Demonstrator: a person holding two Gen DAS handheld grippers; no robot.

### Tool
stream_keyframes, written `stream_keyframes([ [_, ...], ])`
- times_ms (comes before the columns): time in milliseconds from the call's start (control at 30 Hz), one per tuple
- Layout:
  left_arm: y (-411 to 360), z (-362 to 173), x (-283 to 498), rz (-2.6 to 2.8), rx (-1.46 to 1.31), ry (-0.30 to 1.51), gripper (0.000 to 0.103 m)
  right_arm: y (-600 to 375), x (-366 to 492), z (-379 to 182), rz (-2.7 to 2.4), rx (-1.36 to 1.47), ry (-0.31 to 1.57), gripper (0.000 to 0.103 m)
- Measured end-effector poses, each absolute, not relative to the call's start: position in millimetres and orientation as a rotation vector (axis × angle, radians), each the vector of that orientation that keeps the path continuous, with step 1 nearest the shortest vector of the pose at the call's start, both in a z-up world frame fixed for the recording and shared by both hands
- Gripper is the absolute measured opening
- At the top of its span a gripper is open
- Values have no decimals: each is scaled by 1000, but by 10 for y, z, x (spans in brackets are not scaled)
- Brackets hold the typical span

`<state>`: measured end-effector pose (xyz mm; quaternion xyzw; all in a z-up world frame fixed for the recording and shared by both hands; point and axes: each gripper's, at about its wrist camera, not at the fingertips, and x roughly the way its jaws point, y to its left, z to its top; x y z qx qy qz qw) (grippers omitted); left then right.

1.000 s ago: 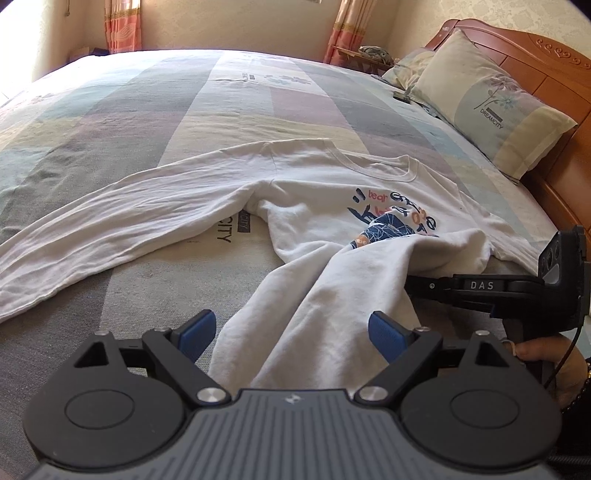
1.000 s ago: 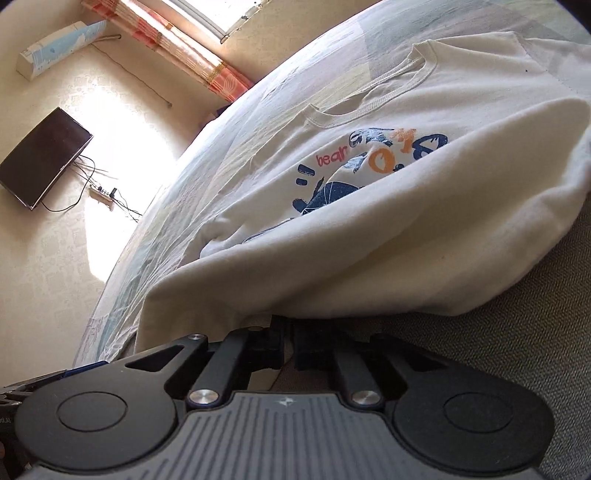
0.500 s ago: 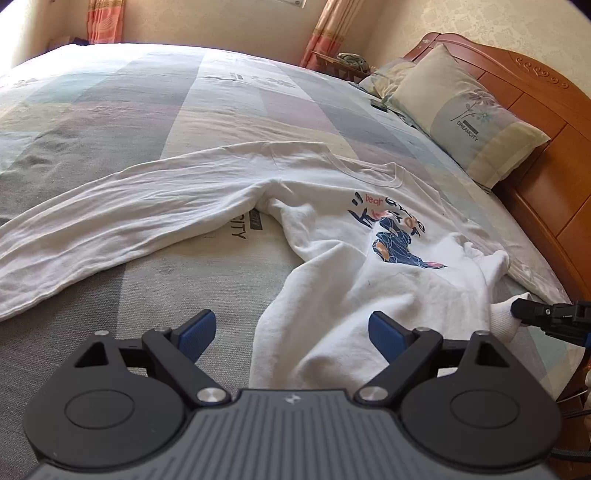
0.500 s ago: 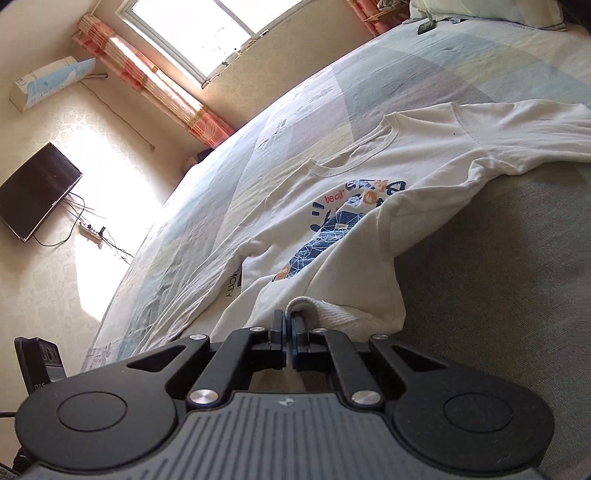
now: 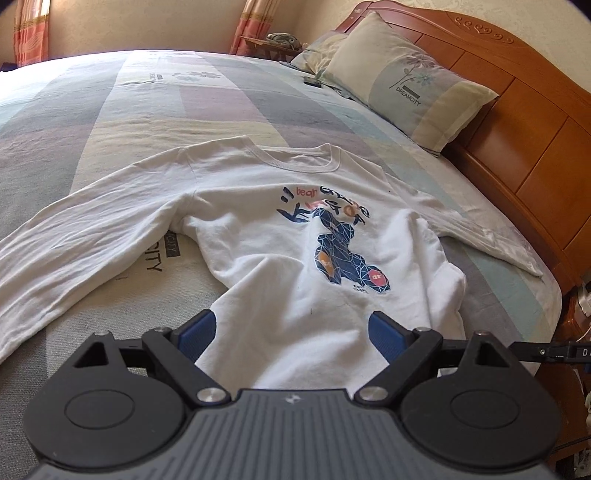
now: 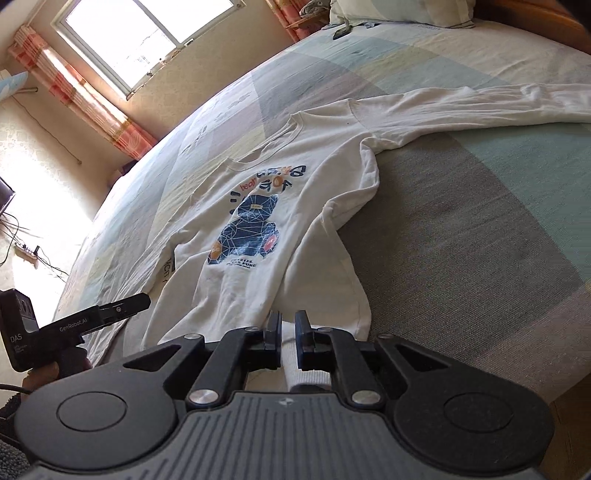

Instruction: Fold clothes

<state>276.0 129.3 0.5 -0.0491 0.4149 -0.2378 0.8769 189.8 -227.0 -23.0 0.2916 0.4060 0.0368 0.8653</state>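
Note:
A white long-sleeved sweatshirt with a blue bear print lies face up on the bed, sleeves spread to both sides. My left gripper hovers open over its lower body, and the blue pads touch nothing. In the right wrist view it shows from the side as the left gripper, held by a hand. My right gripper is at the bed's near edge. Its jaws are opening by a narrow gap, with the sweatshirt's ribbed hem still between them. The sweatshirt stretches away from it.
The checked bedspread covers a wide bed. Pillows lean on the wooden headboard at the right. A small dark object lies near the pillows. A window and curtains lie beyond the far side.
The right gripper has drawn the hem back toward the bed's near edge, unfolding the body so the whole print shows. Its jaws have parted slightly. The left view has swung toward the headboard.

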Motion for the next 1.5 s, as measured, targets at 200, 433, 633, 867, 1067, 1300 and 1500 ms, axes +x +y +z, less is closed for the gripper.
stream_keyframes([
  [200,1133,-10,2766,-489,-76,876,90,-2504,1865,-658,30,682,952,29],
  [433,985,34,2537,-408,-59,880,90,-2815,2023,-1034,215,890,907,59],
  [633,886,94,2222,-234,-98,870,90,-2987,2468,-1235,406,951,877,60],
  [867,685,146,1856,-85,-151,890,90,-2963,2825,-1304,647,890,944,59],
  [1067,611,206,1749,3,-146,876,90,-2933,2693,-1329,747,894,945,59],
  [1300,523,188,1733,24,-154,878,90,-2815,3108,-1371,786,921,1037,43],
  [1500,600,152,1722,64,-203,887,90,-2899,2708,-1402,763,954,1033,36],
])
